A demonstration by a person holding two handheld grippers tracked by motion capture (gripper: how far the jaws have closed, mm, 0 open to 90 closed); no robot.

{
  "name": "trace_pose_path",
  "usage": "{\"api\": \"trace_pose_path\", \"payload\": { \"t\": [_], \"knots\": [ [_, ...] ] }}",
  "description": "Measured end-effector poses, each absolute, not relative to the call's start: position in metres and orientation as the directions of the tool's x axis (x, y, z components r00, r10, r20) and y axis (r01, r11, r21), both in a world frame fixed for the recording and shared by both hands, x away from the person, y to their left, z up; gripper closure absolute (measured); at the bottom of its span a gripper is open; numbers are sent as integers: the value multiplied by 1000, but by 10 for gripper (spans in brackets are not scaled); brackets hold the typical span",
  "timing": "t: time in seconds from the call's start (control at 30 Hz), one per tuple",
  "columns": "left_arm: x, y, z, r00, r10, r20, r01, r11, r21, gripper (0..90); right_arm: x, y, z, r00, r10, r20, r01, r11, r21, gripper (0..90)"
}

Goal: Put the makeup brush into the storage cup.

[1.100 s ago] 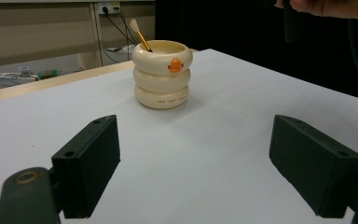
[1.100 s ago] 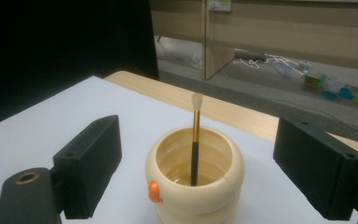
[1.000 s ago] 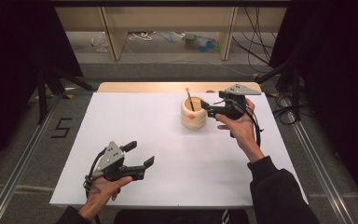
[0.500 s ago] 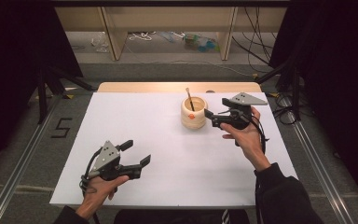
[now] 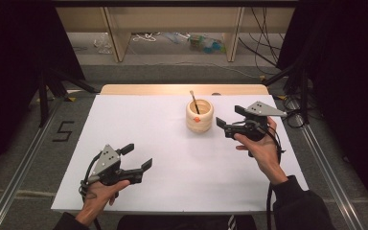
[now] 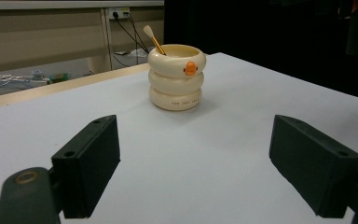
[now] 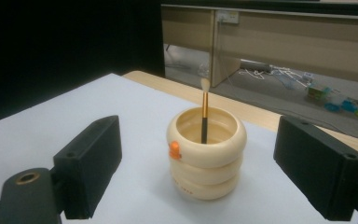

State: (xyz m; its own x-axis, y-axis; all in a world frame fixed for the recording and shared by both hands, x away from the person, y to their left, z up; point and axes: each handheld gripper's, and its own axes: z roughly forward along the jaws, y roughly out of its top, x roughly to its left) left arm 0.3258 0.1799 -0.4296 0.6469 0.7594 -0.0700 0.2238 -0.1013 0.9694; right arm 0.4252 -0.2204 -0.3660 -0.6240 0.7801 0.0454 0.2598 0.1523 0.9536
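with the right gripper (image 5: 226, 123) spread wide and the ringed cream holder (image 5: 200, 116) standing just ahead of its jaws, better to come in level and centred, clear of the brush (image 7: 204, 112), while the left gripper (image 5: 138, 158), also open, waits well behind.

Jaws: spread wide, empty
Holder (image 6: 176, 78): cream, ringed, upright, well ahead
Brush (image 6: 154, 41): leaning inside holder
Table (image 6: 191, 154): white

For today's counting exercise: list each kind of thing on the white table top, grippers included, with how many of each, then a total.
Cream ringed holder: 1
Brush standing in the holder: 1
Hand-held grippers: 2, the left gripper and the right gripper, both open
Total: 4
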Motion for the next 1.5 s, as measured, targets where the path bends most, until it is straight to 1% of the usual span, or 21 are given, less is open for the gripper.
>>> {"api": "trace_pose_path", "payload": {
  "t": [0.03, 0.1, 0.13, 0.23, 0.27, 0.37, 0.67, 0.9, 1.0, 1.07, 1.13, 1.23, 1.27, 1.33, 1.37, 1.47, 1.5],
  "knots": [
    [326, 180, -429, 647, 759, -70, 223, -101, 970, 160, 422, -221, -368, -623, 782, 25, 241, 161, 957, 161],
    [325, 180, -429, 646, 760, -70, 222, -100, 970, 160, 419, -221, -368, -626, 779, 36, 259, 165, 952, 161],
    [325, 181, -429, 646, 760, -70, 222, -100, 970, 160, 416, -222, -371, -635, 772, 25, 239, 166, 957, 161],
    [325, 181, -429, 646, 760, -71, 223, -98, 970, 160, 412, -223, -373, -637, 771, 25, 249, 175, 953, 161],
    [325, 181, -429, 645, 761, -73, 224, -98, 970, 160, 409, -224, -374, -637, 770, 41, 262, 166, 951, 161],
    [325, 182, -429, 644, 761, -75, 226, -95, 970, 160, 404, -227, -378, -641, 766, 32, 249, 168, 954, 161],
    [325, 184, -429, 643, 763, -61, 218, -106, 970, 160, 390, -236, -387, -641, 767, 33, 259, 176, 950, 161],
    [324, 188, -430, 635, 770, -67, 222, -98, 970, 160, 379, -244, -394, -645, 763, 45, 254, 158, 954, 161],
    [324, 191, -430, 634, 771, -60, 219, -104, 970, 160, 374, -247, -396, -641, 766, 49, 272, 167, 948, 161],
    [324, 192, -430, 632, 773, -63, 218, -99, 971, 160, 368, -248, -398, -637, 767, 78, 301, 154, 941, 161],
    [323, 193, -430, 631, 774, -60, 218, -102, 971, 160, 364, -250, -401, -645, 759, 87, 292, 140, 946, 161],
    [322, 193, -430, 631, 773, -64, 217, -97, 971, 160, 360, -254, -405, -646, 760, 72, 281, 149, 948, 161],
    [322, 193, -430, 633, 772, -58, 214, -102, 971, 160, 357, -254, -405, -644, 760, 89, 303, 146, 942, 161],
    [322, 194, -430, 633, 772, -57, 214, -103, 971, 160, 356, -256, -406, -644, 760, 87, 305, 151, 940, 161],
    [322, 194, -430, 632, 773, -57, 215, -104, 971, 160, 355, -256, -408, -647, 757, 96, 297, 134, 945, 160],
    [322, 194, -430, 631, 774, -58, 216, -104, 971, 160, 350, -261, -410, -642, 762, 89, 316, 157, 936, 161],
    [322, 194, -430, 631, 774, -60, 217, -101, 971, 160, 348, -263, -411, -640, 765, 71, 296, 160, 942, 161]
  ]
}}
